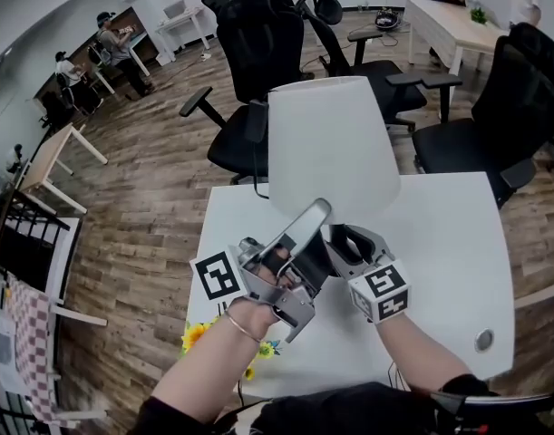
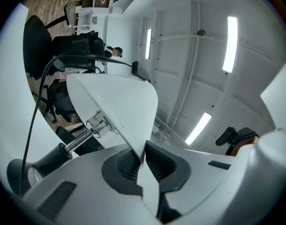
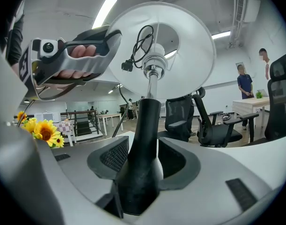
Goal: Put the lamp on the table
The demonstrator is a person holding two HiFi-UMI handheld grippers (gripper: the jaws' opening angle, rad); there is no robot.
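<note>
Wood-plank office flooring and black swivel chairs (image 1: pixel 258 53) are surrounding the white rectangular bench (image 1: pixel 458 243), and the person is standing at its near edge with both tools raised over it.

The table lamp, with its white conical shade (image 1: pixel 326 143) and black flared stem (image 3: pixel 145 125), is hanging over the far half of the bench. The shade is hiding the lamp's foot from the head view, so whether it is touching the surface cannot be told.

The right gripper (image 1: pixel 342 241) is carrying the weight. Its jaws are clamping the stem low down, where it widens, which is probably giving a firm, non-slipping hold.

The left gripper (image 1: pixel 318 210) is working as a steadier. Its jaws are pressing nearly together on the thin lower rim of the shade (image 2: pixel 119 102), likely stopping the top-heavy lamp from swinging or tipping while it is being lowered.

A black power cord (image 2: pixel 44 78) is trailing off past the shade, and yellow artificial sunflowers (image 1: pixel 195 335) are lying at the bench's near-left corner, well apart from the likely landing spot.
</note>
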